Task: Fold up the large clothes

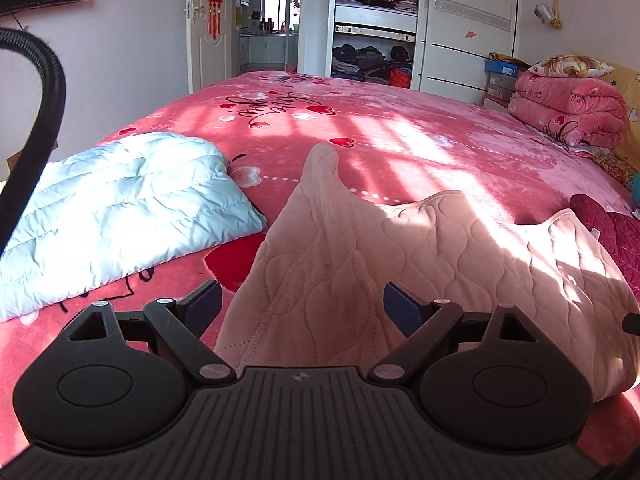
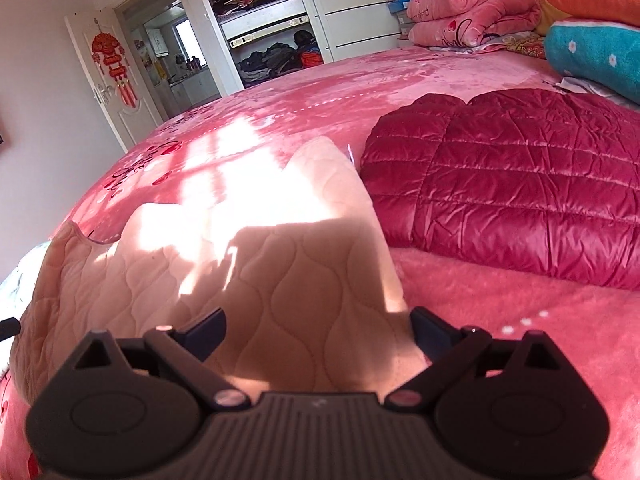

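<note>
A pale pink quilted garment (image 1: 360,248) lies rumpled on the pink bedspread (image 1: 400,140), one narrow part sticking up and away from me. My left gripper (image 1: 302,304) is open, its two fingers standing wide on either side of the garment's near left part. In the right wrist view the same garment (image 2: 260,264) runs forward between the fingers of my right gripper (image 2: 318,330), which is open too. Both grippers sit low over the near edge of the cloth. Whether the pads touch the fabric is hidden.
A folded light blue down jacket (image 1: 120,200) lies on the left. A dark red down jacket (image 2: 512,192) lies on the right. Folded pink blankets (image 1: 572,108) and a teal pillow (image 2: 592,56) sit at the bed's head. A black hose (image 1: 36,120) curves at far left. An open wardrobe (image 1: 376,20) stands behind.
</note>
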Motion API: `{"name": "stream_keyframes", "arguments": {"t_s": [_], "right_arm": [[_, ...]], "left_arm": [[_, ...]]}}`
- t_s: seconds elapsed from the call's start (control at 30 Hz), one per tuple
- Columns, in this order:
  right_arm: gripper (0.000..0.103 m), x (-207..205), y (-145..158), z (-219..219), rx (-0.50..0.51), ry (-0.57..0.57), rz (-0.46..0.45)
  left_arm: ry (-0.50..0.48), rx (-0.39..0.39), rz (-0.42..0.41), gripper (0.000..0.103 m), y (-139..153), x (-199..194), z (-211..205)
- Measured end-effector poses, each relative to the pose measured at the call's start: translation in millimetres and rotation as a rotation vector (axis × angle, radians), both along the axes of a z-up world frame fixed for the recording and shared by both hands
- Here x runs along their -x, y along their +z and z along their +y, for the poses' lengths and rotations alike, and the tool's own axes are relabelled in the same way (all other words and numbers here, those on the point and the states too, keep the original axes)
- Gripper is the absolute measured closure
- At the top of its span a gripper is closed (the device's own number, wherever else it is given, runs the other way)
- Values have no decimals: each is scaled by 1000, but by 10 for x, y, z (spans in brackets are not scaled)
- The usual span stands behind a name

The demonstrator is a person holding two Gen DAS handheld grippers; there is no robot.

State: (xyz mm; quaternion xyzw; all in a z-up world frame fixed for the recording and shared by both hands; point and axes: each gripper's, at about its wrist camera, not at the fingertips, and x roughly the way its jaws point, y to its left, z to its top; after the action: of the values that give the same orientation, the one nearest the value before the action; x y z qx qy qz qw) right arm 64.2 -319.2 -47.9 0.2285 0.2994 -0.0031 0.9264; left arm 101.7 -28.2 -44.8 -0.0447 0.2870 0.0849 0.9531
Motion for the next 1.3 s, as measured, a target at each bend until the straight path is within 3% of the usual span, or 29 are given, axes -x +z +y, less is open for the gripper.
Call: {"name": "stream_keyframes", "arguments": {"t_s": [0.23,0.37,0.63,0.8,1.07,1.23,1.3], "right_arm": [[5,11,137,210,90,-23,-41],[5,-3,218,324,145,24,-97],[5,-56,287,503,206,60,-115],[5,-62,342,929,236,209,-133],[9,110,438,2276,481,652,-283],[19,0,418,2838,586,733,-340],[26,-162,492,2899,548,713,-328]], "left_arm": [[10,43,4,0,-37,-53,199],[19,98,2,0,-79,-55,418],[27,143,19,0,-110,-144,635],[54,204,10,0,-105,-162,956],[192,304,-30,0,-113,-92,1496],[246,347,-49,0,-150,-30,1699],[237,358,-47,0,-159,-33,1717]]}}
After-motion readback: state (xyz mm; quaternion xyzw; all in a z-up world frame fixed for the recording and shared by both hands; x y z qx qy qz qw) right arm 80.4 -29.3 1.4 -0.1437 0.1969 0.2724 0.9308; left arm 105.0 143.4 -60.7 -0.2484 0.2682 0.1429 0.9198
